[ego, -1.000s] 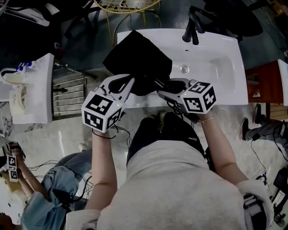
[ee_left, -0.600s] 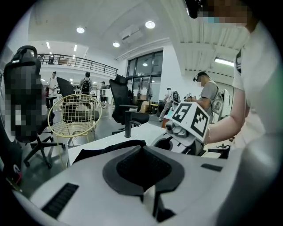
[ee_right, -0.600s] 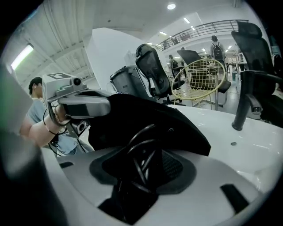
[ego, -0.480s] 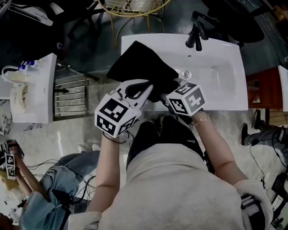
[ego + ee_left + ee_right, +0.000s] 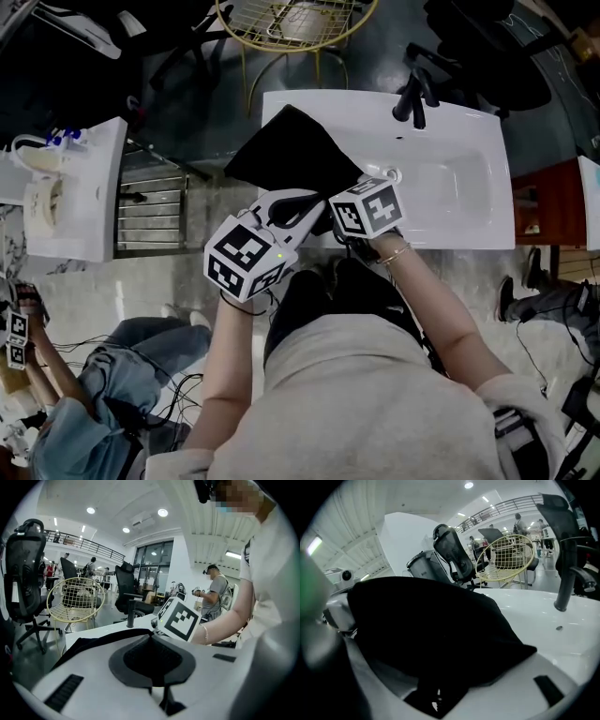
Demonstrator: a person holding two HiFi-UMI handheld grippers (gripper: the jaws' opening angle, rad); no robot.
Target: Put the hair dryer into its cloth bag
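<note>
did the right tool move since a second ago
Yes. In the head view the right tool has shifted left against the sink drain: its cube was right of the drain, now left of it.

No words, brand names or numbers can be read anywhere. The left tongs' marker cube (image 5: 246, 260) and the right tongs' marker cube (image 5: 367, 208) carry only black-and-white square patterns.

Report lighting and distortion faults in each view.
Head view: sharp, but the black cloth bag shows no detail. Left gripper view: fisheye bending, ceiling lights glaring. Right gripper view: same bending, bag a featureless dark mass, dark corners.
</note>
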